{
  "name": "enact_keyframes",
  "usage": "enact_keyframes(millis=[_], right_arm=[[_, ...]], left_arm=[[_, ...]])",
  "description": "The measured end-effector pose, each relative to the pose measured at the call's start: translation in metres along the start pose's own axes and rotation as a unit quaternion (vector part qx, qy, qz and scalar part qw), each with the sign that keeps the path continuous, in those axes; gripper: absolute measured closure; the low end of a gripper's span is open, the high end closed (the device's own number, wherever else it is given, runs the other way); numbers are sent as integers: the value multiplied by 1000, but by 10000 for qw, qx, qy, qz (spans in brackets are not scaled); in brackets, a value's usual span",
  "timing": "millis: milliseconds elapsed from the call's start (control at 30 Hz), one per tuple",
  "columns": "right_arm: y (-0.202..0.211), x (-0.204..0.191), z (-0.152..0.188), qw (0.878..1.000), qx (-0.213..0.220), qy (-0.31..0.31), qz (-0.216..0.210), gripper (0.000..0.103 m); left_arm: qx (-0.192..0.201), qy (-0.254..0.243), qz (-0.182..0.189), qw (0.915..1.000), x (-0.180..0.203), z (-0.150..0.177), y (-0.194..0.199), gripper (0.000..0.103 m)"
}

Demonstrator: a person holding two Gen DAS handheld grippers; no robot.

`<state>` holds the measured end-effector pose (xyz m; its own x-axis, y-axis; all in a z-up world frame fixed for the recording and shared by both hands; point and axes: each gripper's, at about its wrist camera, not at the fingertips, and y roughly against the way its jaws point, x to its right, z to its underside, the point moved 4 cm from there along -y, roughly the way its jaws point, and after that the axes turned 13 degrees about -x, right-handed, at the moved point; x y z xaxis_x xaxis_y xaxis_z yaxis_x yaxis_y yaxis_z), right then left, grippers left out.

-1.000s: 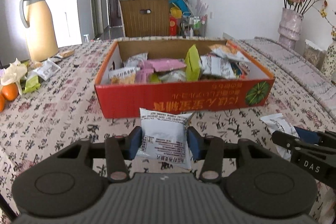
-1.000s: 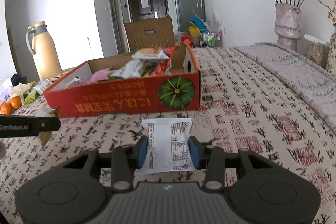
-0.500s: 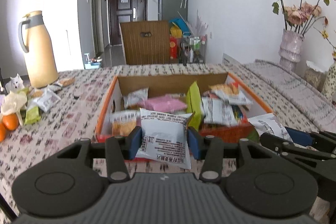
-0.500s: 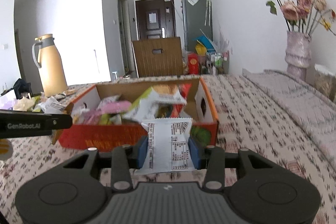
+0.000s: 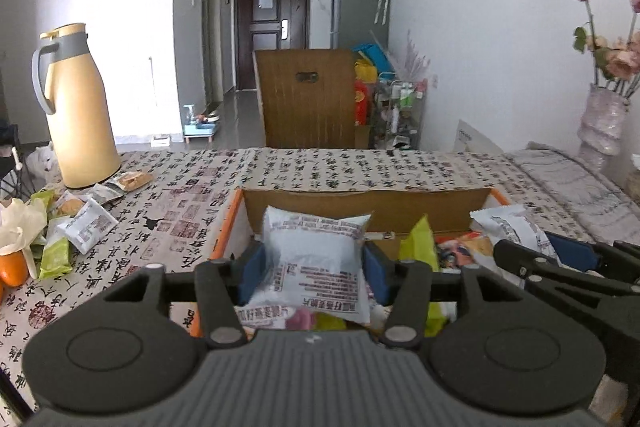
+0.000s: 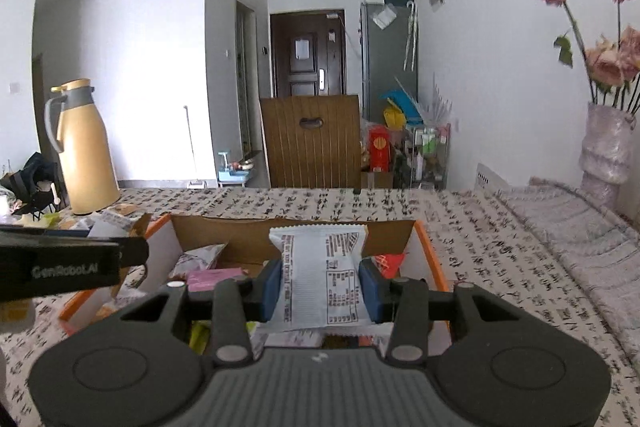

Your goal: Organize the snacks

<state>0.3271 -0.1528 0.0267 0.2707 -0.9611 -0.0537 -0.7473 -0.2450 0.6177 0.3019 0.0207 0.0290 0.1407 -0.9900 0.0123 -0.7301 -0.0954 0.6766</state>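
Observation:
An orange cardboard box [image 5: 360, 203] of mixed snacks lies right under both grippers. My left gripper [image 5: 312, 275] hangs over the box's left half and its jaws are opening. The white snack packet [image 5: 316, 251] is still between the blue pads, tilted, its lower edge blurred as it slips. My right gripper [image 6: 320, 287] is over the box [image 6: 240, 235] and shut on a white packet with black print [image 6: 320, 267], held upright. In the left wrist view the right gripper [image 5: 560, 267] and its packet [image 5: 508, 227] show at the right edge.
A tan thermos jug [image 5: 76, 107] stands at the table's far left. Several loose snack packets [image 5: 84, 227] and oranges [image 5: 12, 267] lie near it. A vase of flowers [image 5: 604, 123] is at the right, and a wooden chair back [image 5: 308, 99] beyond the table.
Both grippers rose and moved forward from in front of the box to above it, carrying their packets. The left pads have spread and its packet has tilted and sagged.

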Motion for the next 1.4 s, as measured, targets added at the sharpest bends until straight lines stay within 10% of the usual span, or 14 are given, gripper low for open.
enact_keyframes(millis=[133, 300, 1400], right_arm=[[-8, 4, -2, 10000, -73, -38, 1, 58], [2, 12, 4, 9999, 62, -131, 74, 1], [128, 28, 138, 9987, -345, -357, -74, 0]], left_arm=[[55, 35, -71, 10000, -7, -1, -4, 17], [283, 95, -72, 9995, -15, 5, 10, 0], [-49, -71, 576, 9983, -33, 147, 104, 0]])
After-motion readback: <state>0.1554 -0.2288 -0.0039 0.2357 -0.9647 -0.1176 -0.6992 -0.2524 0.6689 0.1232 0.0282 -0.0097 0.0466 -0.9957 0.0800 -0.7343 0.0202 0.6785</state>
